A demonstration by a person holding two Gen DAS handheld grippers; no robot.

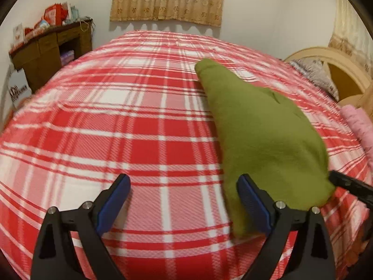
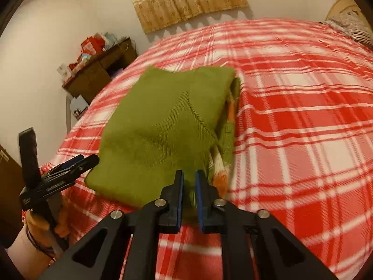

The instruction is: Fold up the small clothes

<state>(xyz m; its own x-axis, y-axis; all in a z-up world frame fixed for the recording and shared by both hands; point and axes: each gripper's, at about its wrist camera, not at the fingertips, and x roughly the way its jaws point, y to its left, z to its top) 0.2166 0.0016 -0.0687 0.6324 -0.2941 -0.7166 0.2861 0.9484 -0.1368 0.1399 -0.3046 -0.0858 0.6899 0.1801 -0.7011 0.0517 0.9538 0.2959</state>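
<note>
A small green knit garment [image 2: 163,130] lies folded on the red and white plaid bed [image 2: 291,116], with orange and white trim showing along its right edge. My right gripper [image 2: 189,182] is shut on the garment's near edge. In the left wrist view the garment [image 1: 261,135] lies to the right. My left gripper [image 1: 184,182] is open and empty above the bedspread [image 1: 116,128], its right finger just at the garment's near left edge. The left gripper also shows in the right wrist view [image 2: 77,163], left of the garment. The right gripper's tip [image 1: 349,184] shows at the garment's right corner.
A brown wooden desk [image 1: 51,49] with red packages stands left of the bed by the wall. A curtain [image 1: 167,0] hangs behind the bed. A grey pillow [image 1: 314,74], wooden headboard [image 1: 338,65] and pink cloth [image 1: 359,126] lie at the right.
</note>
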